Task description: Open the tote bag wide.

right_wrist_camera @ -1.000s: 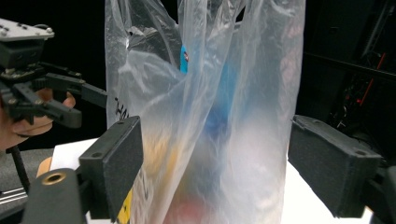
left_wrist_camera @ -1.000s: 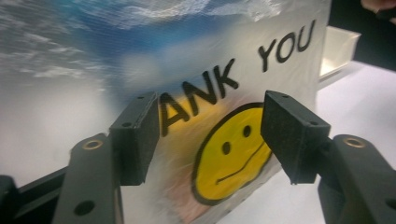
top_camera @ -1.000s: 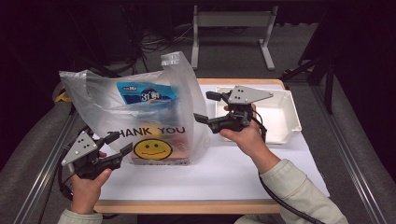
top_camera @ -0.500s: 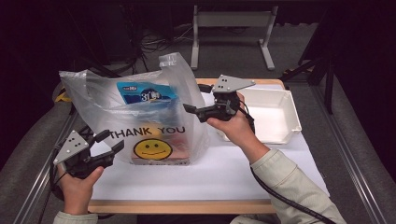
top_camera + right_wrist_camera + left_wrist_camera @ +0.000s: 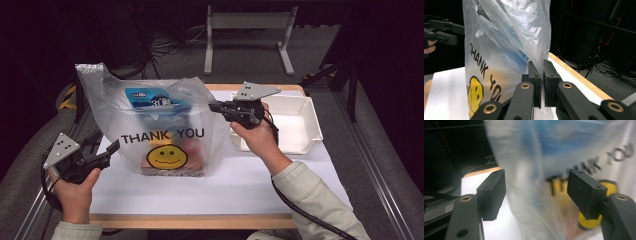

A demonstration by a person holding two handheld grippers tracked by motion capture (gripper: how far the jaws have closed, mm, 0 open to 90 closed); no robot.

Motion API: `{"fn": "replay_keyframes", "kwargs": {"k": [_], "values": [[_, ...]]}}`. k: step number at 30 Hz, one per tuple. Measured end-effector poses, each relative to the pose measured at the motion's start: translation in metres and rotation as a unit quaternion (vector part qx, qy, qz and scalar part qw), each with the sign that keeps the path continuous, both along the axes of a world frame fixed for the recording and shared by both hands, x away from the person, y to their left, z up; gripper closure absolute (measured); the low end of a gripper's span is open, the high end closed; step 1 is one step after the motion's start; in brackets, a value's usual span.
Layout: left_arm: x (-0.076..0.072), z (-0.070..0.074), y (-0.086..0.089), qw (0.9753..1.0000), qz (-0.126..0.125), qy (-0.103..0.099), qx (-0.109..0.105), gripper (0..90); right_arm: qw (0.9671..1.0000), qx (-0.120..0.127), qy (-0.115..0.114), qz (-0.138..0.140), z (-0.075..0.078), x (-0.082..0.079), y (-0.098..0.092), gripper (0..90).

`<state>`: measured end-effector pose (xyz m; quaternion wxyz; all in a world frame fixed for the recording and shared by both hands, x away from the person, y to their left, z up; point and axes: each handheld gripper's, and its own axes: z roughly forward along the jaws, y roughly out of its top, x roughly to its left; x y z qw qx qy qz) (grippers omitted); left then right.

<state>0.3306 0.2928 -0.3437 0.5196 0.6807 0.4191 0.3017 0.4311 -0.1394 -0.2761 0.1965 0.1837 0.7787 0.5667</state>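
The bag (image 5: 160, 125), a clear plastic one printed THANK YOU over a yellow smiley, stands upright on the white mat (image 5: 220, 185) toward the left half of the table (image 5: 200, 221). Something blue (image 5: 150, 97) shows through its upper part.

The right gripper (image 5: 216, 106) is at the bag's right edge, up near the top; in the right gripper view its 2 pads (image 5: 535, 77) are pressed together with a fold of the plastic caught between them. The right hand (image 5: 255, 137) holds it above the mat, just in front of the white tray (image 5: 305, 125) at the table's right rear.

The left gripper (image 5: 111, 150) sits low by the bag's left side, near the table's left edge. In the left gripper view its pads (image 5: 494, 192) are spread wide, with the bag's side (image 5: 544, 182) between and beyond them; I cannot tell whether either pad touches it.
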Motion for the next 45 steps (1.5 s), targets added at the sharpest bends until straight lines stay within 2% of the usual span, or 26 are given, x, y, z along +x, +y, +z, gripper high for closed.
{"fn": "replay_keyframes", "kwargs": {"k": [2, 5, 6, 8, 9, 10, 11, 14, 16, 19, 26, 27, 28, 32, 37, 41, 43, 45], "values": [[0.007, -0.001, 0.000, 1.0000, 0.000, 0.009, 0.004, 31.6, 1.0000, -0.001, 0.000, -0.001, -0.001, 0.000, 0.000, 87.2], [0.014, -0.001, 0.001, 0.9999, -0.012, 0.005, 0.002, 32.1, 1.0000, 0.000, -0.001, -0.002, -0.001, -0.001, -0.001, 87.2], [0.016, -0.002, 0.002, 0.9998, -0.019, 0.002, -0.005, 35.5, 1.0000, 0.000, -0.001, -0.002, -0.002, 0.000, -0.001, 87.2], [0.018, -0.003, 0.001, 0.9998, -0.018, 0.003, -0.004, 40.3, 1.0000, 0.000, 0.000, -0.005, -0.003, 0.000, -0.001, 87.2], [0.022, -0.004, -0.003, 0.9996, -0.022, 0.005, 0.016, 47.7, 1.0000, -0.001, 0.001, -0.007, -0.004, 0.001, -0.001, 87.2], [0.022, -0.004, -0.003, 0.9996, -0.022, 0.005, 0.016, 53.3, 1.0000, -0.001, 0.001, -0.007, -0.004, 0.001, -0.001, 87.2], [0.023, -0.005, -0.005, 0.9994, -0.021, 0.009, 0.025, 53.3, 1.0000, 0.000, 0.001, -0.007, -0.005, 0.002, -0.001, 87.2], [0.025, -0.006, -0.012, 0.9985, -0.015, 0.019, 0.049, 79.9, 0.9999, -0.004, 0.003, -0.013, -0.009, 0.003, 0.001, 87.3], [0.025, -0.006, -0.015, 0.9977, -0.009, 0.023, 0.064, 88.5, 0.9998, -0.006, 0.006, -0.017, -0.013, 0.005, 0.002, 87.4], [0.028, -0.009, -0.017, 0.9967, -0.009, 0.033, 0.074, 89.4, 0.9996, -0.008, 0.010, -0.024, -0.018, 0.008, 0.002, 87.4], [0.035, -0.020, -0.016, 0.9951, -0.011, 0.058, 0.080, 89.4, 0.9988, -0.011, 0.031, -0.037, -0.034, 0.015, 0.003, 87.6], [0.036, -0.024, -0.018, 0.9940, -0.013, 0.063, 0.088, 89.4, 0.9987, -0.012, 0.034, -0.037, -0.037, 0.016, 0.003, 87.6], [0.036, -0.024, -0.018, 0.9940, -0.013, 0.063, 0.088, 89.4, 0.9987, -0.012, 0.034, -0.037, -0.037, 0.016, 0.003, 87.6], [0.035, -0.027, -0.026, 0.9910, -0.021, 0.071, 0.112, 89.4, 0.9981, -0.017, 0.048, -0.036, -0.051, 0.017, 0.005, 87.6], [0.034, -0.030, -0.031, 0.9889, -0.028, 0.075, 0.125, 89.4, 0.9972, -0.023, 0.058, -0.040, -0.064, 0.017, 0.005, 87.6], [0.035, -0.035, -0.028, 0.9883, -0.030, 0.085, 0.122, 89.5, 0.9966, -0.024, 0.067, -0.042, -0.073, 0.016, 0.002, 87.6], [0.036, -0.039, -0.025, 0.9883, -0.032, 0.095, 0.115, 89.5, 0.9961, -0.024, 0.072, -0.043, -0.078, 0.015, 0.000, 87.6], [0.037, -0.042, -0.023, 0.9873, -0.035, 0.106, 0.112, 89.5, 0.9957, -0.024, 0.077, -0.045, -0.082, 0.015, -0.003, 87.6]]}}
